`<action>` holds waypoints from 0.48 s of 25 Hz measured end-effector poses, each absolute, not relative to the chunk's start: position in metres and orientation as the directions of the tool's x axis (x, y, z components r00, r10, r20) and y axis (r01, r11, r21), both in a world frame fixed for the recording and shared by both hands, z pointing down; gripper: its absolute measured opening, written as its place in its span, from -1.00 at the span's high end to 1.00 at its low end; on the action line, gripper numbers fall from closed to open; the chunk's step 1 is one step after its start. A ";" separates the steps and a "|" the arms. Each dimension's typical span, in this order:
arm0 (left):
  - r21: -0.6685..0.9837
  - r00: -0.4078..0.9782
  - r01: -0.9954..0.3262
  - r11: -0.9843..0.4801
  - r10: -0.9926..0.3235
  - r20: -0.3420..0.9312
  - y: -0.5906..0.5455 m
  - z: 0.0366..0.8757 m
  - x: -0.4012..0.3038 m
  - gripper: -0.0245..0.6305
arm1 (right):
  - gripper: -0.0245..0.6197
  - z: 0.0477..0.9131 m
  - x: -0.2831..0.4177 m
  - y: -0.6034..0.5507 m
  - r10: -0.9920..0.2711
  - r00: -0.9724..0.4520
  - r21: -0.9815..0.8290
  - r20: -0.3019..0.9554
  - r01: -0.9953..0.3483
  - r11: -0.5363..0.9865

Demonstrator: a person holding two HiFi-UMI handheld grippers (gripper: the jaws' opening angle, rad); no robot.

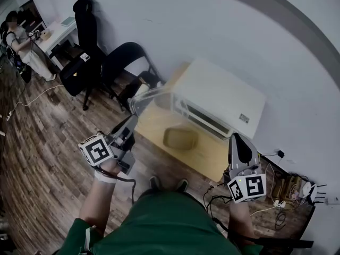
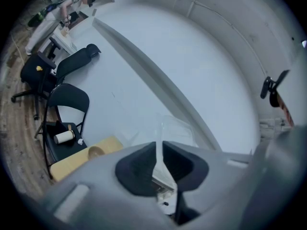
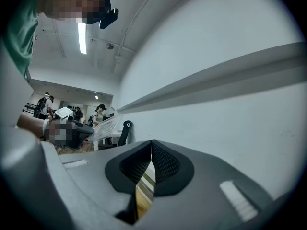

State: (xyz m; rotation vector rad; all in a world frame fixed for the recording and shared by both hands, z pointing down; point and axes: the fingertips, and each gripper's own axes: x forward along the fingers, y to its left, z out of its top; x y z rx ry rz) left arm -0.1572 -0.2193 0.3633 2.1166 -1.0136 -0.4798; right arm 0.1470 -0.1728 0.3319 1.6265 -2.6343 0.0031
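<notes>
A black folding chair (image 1: 123, 56) stands by the wall at the far left. The left gripper (image 1: 130, 122) hovers off the left corner of the desk (image 1: 154, 123), its jaws pressed together with nothing between them. Nearest to it is a clear plastic box (image 1: 151, 96), at about one o'clock from those jaws, which stretches across toward the white appliance (image 1: 220, 94). A tan dish (image 1: 180, 138) sits on the desk between the grippers, at nine o'clock from the right gripper (image 1: 237, 137), whose jaws are also closed and empty. The left gripper is the nearer one to the box.
</notes>
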 end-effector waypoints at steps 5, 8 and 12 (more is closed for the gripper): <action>0.737 0.619 -0.525 -0.426 -0.785 -0.013 -0.219 0.365 -0.158 0.81 | 0.91 0.333 0.148 -0.173 -0.890 -0.454 0.019 0.039 -0.890 0.455; 0.736 0.618 -0.526 -0.427 -0.786 -0.014 -0.218 0.364 -0.158 0.81 | 0.91 0.333 0.148 -0.173 -0.889 -0.456 0.016 0.037 -0.889 0.457; 0.738 0.615 -0.525 -0.423 -0.788 -0.014 -0.217 0.364 -0.158 0.81 | 0.91 0.333 0.149 -0.173 -0.889 -0.457 0.014 0.034 -0.889 0.458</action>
